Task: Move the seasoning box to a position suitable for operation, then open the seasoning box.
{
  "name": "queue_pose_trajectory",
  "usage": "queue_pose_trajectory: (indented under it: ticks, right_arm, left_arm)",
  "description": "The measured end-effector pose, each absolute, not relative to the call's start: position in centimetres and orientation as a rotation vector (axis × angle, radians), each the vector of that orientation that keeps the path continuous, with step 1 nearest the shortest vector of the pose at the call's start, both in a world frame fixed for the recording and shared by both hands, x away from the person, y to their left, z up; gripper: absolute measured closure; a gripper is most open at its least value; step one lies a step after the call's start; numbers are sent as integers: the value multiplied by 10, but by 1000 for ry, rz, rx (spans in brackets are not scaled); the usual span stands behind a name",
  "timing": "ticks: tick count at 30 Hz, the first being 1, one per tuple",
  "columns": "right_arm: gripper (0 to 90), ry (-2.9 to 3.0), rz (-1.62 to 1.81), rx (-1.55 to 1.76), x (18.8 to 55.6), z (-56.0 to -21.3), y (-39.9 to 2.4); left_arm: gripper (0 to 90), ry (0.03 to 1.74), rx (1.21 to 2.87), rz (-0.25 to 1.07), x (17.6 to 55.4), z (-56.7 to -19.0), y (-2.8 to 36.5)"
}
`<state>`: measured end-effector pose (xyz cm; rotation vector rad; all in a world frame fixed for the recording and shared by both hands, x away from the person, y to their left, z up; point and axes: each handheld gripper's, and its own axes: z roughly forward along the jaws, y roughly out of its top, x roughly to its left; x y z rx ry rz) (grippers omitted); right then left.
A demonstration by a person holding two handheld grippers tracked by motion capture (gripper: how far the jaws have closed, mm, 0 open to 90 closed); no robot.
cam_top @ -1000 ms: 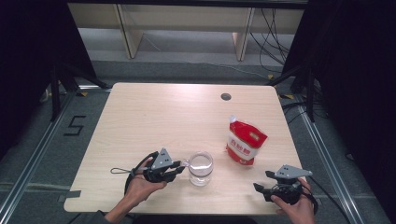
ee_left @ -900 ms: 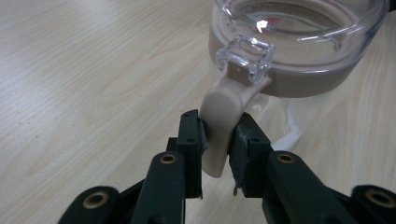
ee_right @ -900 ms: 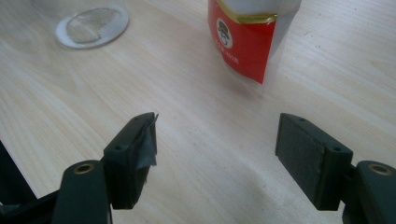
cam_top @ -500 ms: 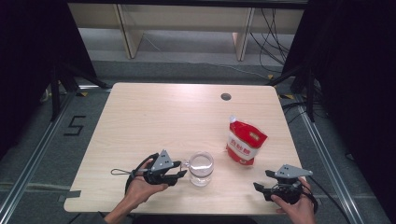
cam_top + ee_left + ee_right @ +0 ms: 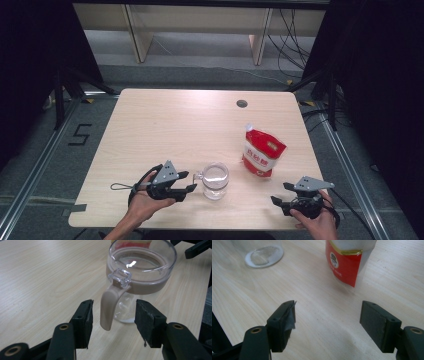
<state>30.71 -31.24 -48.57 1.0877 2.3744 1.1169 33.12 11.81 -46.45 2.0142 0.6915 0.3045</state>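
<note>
Glass jug (image 5: 216,179) upright w/ pale powder inside; left gripper (image 5: 189,182) fingers just opening, handle loose between; right gripper (image 5: 280,193) fingers apart.

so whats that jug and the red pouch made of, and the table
The jug looks like clear glass, glossy, with a matte tan plastic band and handle; highlights glint on its rim. The red pouch seems glossy flexible plastic film, printed red and white and partly see-through. The table looks like pale wood-grain laminate or wood, matte; which one is unclear.
</note>
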Motion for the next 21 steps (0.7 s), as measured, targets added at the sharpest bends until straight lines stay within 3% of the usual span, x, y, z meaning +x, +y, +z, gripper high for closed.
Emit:
queue_pose_trajectory:
  ticks: [7, 21]
  right_arm:
    - [293, 2380, 1125, 1127, 306, -486, -313]
    - [293, 2390, 1105, 1092, 308, -487, -311]
  left_arm:
    - [528, 702, 1988, 296, 331, -456, 123]
    - [730, 695, 1940, 274, 328, -446, 127]
